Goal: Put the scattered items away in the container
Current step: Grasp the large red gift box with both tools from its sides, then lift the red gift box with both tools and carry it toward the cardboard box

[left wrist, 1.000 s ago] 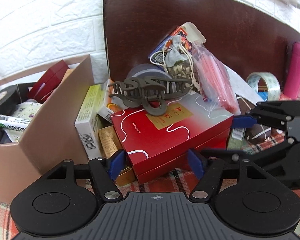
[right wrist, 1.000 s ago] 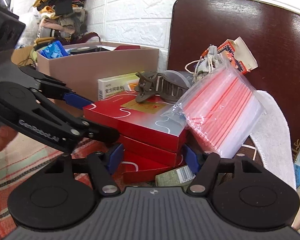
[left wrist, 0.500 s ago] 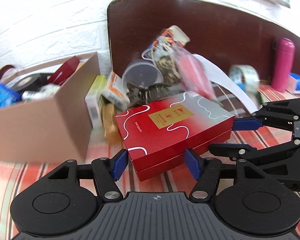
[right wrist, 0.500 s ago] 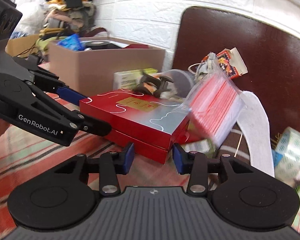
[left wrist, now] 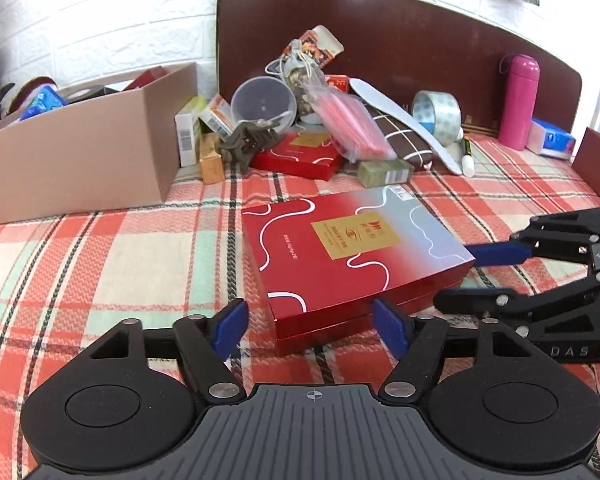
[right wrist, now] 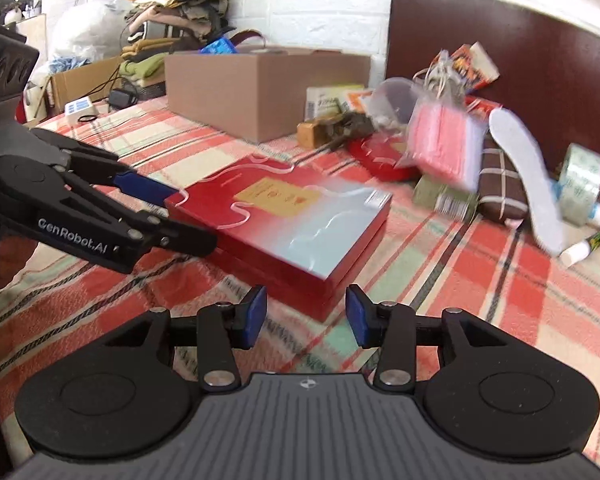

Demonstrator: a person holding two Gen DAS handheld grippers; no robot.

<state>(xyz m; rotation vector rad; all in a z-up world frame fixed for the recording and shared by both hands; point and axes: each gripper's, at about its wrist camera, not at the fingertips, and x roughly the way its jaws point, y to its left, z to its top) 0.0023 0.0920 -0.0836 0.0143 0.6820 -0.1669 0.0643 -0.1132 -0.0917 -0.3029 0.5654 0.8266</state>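
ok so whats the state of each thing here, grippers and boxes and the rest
left gripper: open, straddling the near corner of the red box
right gripper: open, at another corner
red box: closed, flat on the cloth
cardboard box: open-topped, partly filled
plastic cup: tipped on its side
pink flask: upright, capped

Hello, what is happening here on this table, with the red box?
A person works two handheld grippers around a flat red and silver gift box lying on the plaid tablecloth. The left gripper and the right gripper are both open at its near corners, neither closed on it. The brown cardboard box waits behind, beside a pile of clutter.
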